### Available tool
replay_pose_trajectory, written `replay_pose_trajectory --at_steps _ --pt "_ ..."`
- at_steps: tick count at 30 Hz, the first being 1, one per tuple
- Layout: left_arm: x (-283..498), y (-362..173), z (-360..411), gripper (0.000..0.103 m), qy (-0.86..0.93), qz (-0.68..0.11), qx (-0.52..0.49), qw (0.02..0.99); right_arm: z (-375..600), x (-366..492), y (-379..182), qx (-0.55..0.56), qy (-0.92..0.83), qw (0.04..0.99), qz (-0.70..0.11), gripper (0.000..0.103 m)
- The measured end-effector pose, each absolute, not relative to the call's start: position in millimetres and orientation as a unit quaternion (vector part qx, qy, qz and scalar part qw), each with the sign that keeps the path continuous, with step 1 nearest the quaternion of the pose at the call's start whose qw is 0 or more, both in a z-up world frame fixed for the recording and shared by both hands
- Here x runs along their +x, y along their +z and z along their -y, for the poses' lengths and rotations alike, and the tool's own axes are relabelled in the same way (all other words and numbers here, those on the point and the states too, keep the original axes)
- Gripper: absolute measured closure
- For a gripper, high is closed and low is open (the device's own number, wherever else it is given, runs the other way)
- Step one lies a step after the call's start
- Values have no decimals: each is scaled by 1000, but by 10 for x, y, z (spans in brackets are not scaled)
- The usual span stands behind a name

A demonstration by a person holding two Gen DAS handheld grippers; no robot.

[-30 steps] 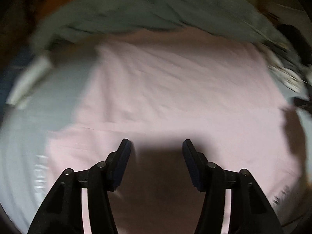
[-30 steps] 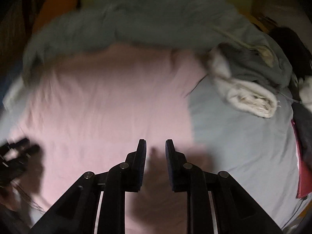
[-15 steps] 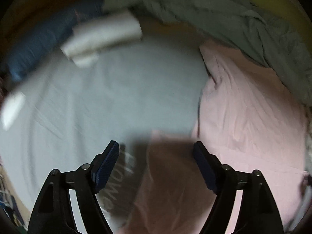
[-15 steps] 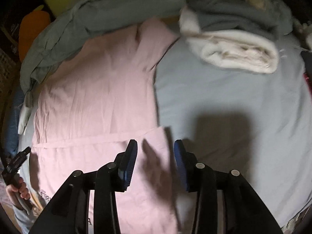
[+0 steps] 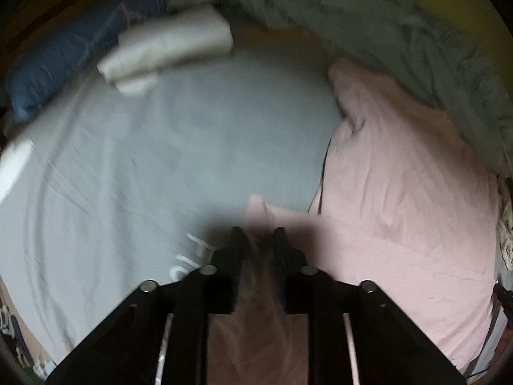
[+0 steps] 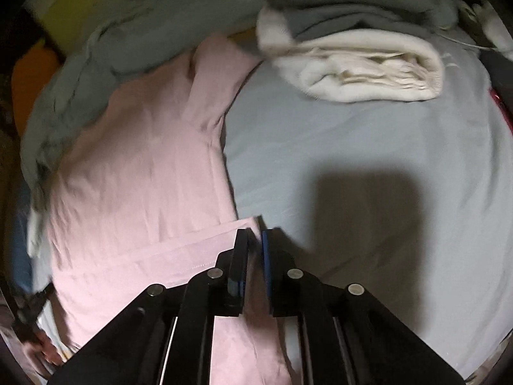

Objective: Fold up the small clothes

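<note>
A pink garment (image 5: pixel 400 192) lies spread on the grey bedsheet (image 5: pixel 160 160), its near part folded over into a double layer. My left gripper (image 5: pixel 259 235) is at that fold's left corner. Its jaws are closing, and bunched pink cloth fills the gap between them. In the right wrist view the same garment (image 6: pixel 144 176) runs up the left side. My right gripper (image 6: pixel 255 234) is at the fold's right corner, jaws closing to a narrow slit with the pink edge pinched in it. A person's hand (image 6: pixel 48 351) shows at the lower left there.
A rolled white cloth (image 5: pixel 166 51) and a blue item (image 5: pixel 64 54) lie at the far left. A grey-green blanket (image 5: pixel 384 16) is heaped along the back. A folded cream towel (image 6: pixel 362 70) under grey clothing (image 6: pixel 336 16) sits at the far right.
Both grippers moved apart from the garment's middle, the left to its left corner and the right to its right corner. Both opened wider on the way, then narrowed onto the pink cloth.
</note>
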State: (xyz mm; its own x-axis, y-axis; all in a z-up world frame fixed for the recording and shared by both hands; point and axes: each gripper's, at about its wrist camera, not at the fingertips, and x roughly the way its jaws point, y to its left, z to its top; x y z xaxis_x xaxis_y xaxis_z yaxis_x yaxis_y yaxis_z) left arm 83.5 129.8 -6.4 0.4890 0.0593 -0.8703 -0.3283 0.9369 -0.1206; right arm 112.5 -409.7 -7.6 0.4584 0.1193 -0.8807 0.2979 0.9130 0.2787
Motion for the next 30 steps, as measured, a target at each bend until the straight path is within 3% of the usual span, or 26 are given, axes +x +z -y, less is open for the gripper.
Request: replay_pose_trajectory --at_steps 2,6,9,11,15,21,24,25,27,28,30 --pt "634 140 -1309 60 133 -445 -114 878 4156 1014 105 188 -82 851 -483 88" --pt "121 329 -1243 57 111 -391 -95 909 4150 650 422 148 -87 887 -429 73" --pt "-263 161 -1208 56 75 -398 -114 907 4009 298 435 143 -41 895 -420 69" --pt "-493 -22 -1280 56 51 -392 -158 905 3924 56 363 146 -18 894 -423 58" --pt "-751 -399 -1394 58 42 -399 -258 879 3725 -276 75 172 -30 884 -434 57" --pt "-726 -343 -1268 58 50 -407 -233 882 3652 -624 -204 189 -139 884 -405 54" --pt "-794 -344 -1355 58 34 -385 -286 877 3621 -674 -283 189 -142 886 -400 54" --pt "-806 -361 -1385 59 18 -377 -313 871 3631 -665 -278 203 -125 886 -399 54" --pt "-865 -424 -1448 78 -2 -374 -349 859 3661 -637 -292 241 -70 882 -398 54" --pt "-849 -471 -1451 92 -15 -377 -365 851 3681 -618 -313 264 -43 877 -399 54" --pt "-792 -555 -1422 93 -15 -398 -370 839 3734 -582 -381 297 -18 867 -400 54"
